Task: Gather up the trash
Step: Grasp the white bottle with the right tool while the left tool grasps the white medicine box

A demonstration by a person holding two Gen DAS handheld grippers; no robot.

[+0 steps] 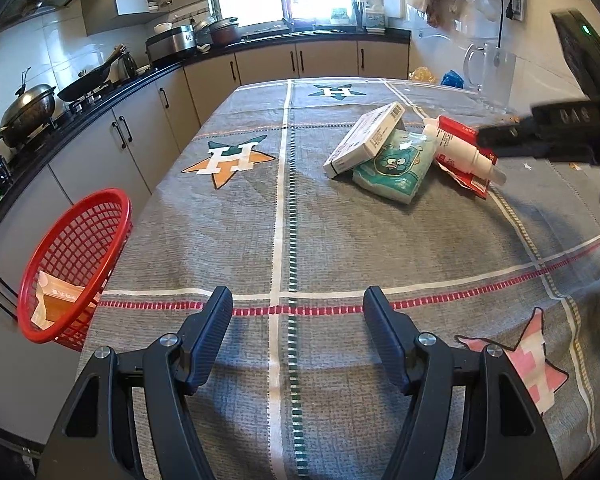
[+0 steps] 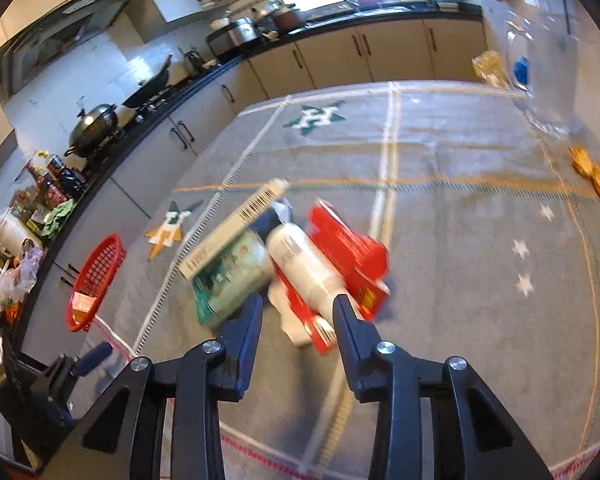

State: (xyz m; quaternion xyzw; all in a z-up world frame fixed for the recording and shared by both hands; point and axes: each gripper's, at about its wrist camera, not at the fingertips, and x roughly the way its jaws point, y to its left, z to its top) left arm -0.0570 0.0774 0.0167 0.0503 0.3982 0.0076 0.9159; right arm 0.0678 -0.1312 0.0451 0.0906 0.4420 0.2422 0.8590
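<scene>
The left gripper [image 1: 298, 304] hovered over the near part of the grey checked tablecloth [image 1: 340, 240], its 2 jaws spread with nothing between them. At the table's left edge a red mesh basket [image 1: 76, 264] hung tilted, already holding a crumpled orange-and-white wrapper [image 1: 56, 298].

The trash lay in 1 small heap toward the far right of the cloth. A flat white carton [image 1: 366, 140] with a barcode leaned across a teal tissue pack [image 1: 396, 166] printed with a cartoon figure. Just to the right, a white bottle [image 1: 462, 148] lay on its side on top of a red packet [image 1: 466, 178], touching the tissue pack.

The right gripper [image 2: 298, 308] pointed down at that heap. In its own blurred view the jaws stood partly apart on either side of the bottle's [image 2: 304, 264] near end, and whether the pads [image 2: 250, 320] were pressing on it could not be told. From the left wrist view, the right gripper [image 1: 512, 136] reached in from the right edge, dark and smeared, its tip overlapping the bottle and the red packet.

A clear glass mug [image 1: 488, 72] stood at the table's far right corner.
</scene>
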